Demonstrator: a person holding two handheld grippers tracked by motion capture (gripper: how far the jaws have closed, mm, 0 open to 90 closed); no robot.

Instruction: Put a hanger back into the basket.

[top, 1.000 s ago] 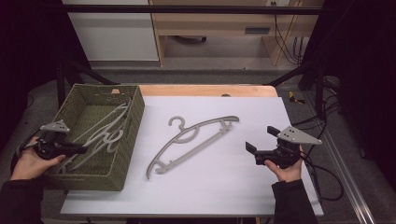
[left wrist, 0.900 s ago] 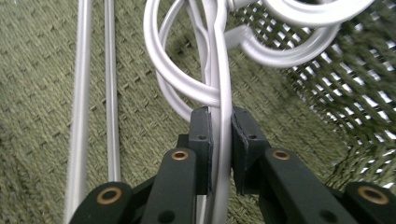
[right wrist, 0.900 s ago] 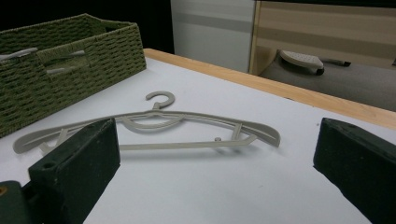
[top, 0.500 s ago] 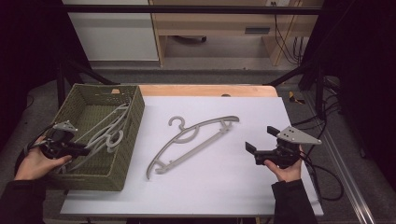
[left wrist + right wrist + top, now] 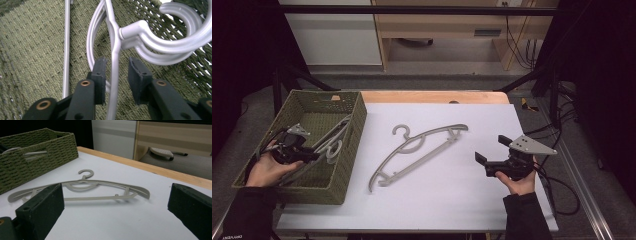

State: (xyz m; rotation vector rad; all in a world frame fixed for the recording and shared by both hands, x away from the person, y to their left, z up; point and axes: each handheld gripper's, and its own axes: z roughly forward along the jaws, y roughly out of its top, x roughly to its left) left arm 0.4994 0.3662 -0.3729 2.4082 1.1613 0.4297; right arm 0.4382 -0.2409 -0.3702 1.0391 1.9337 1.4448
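While my left claw point(image 5: 116, 66) sits down inside the woven green basket point(image 5: 346, 131), its jaws stand spread on either side of a thin arm of a pale grey hanger point(image 5: 113, 37), not yet pinching it. That hanger lies on the basket's floor among others of the same smooth plastic, their curled hooks point(image 5: 180, 37) stacked just beyond the jaws. Right of the basket, on the white counter point(image 5: 447, 195), I see one more grey hanger point(image 5: 417, 147) lying flat, hook pointing away from me. Further right of the basket, my right claw point(image 5: 492, 150) hovers wide open, aimed toward that flat hanger.
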